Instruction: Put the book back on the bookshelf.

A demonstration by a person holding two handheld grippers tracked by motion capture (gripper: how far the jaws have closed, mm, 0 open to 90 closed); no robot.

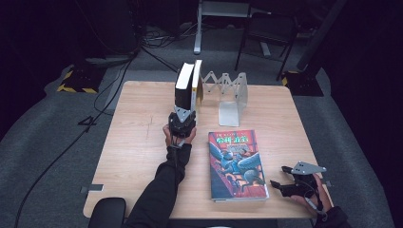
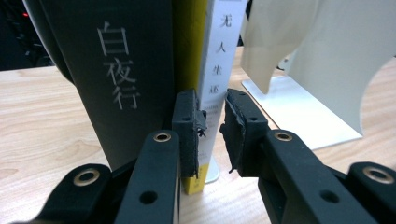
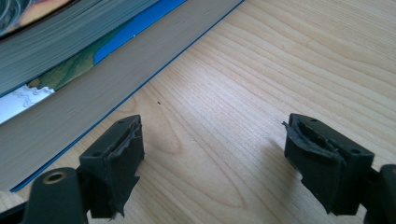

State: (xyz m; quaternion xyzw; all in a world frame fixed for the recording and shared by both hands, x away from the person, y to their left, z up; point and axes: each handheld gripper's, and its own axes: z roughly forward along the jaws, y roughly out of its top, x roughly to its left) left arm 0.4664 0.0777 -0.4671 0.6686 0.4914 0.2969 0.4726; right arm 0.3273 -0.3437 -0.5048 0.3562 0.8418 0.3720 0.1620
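Left gripper view puts your left gripper [image 2: 212, 135] clamped on the thin white book with a yellow cover [image 2: 218, 60], pads [image 2: 187, 135] pressing both faces near its lower spine. It stands upright just right of the thick black book with grey characters on its spine [image 2: 119, 70], touching or nearly so, and the white metal folding bookend [image 2: 308, 70] stands apart further right. High view shows both books at the far left-centre of the light wooden table [image 1: 138, 142], left gripper [image 1: 182, 124] at their near side. I'd judge the step is seating the thin book against the black one: keep it vertical, press it flush to the black book, check that the foot sits flat on the table before you let go, then back straight out towards yourself so the pads don't drag it over. Right gripper [image 3: 212, 154] is spread wide, holding nothing, resting near right beside the colourful illustrated paperback lying flat [image 1: 236, 164]. Approach that book's edge low and level.
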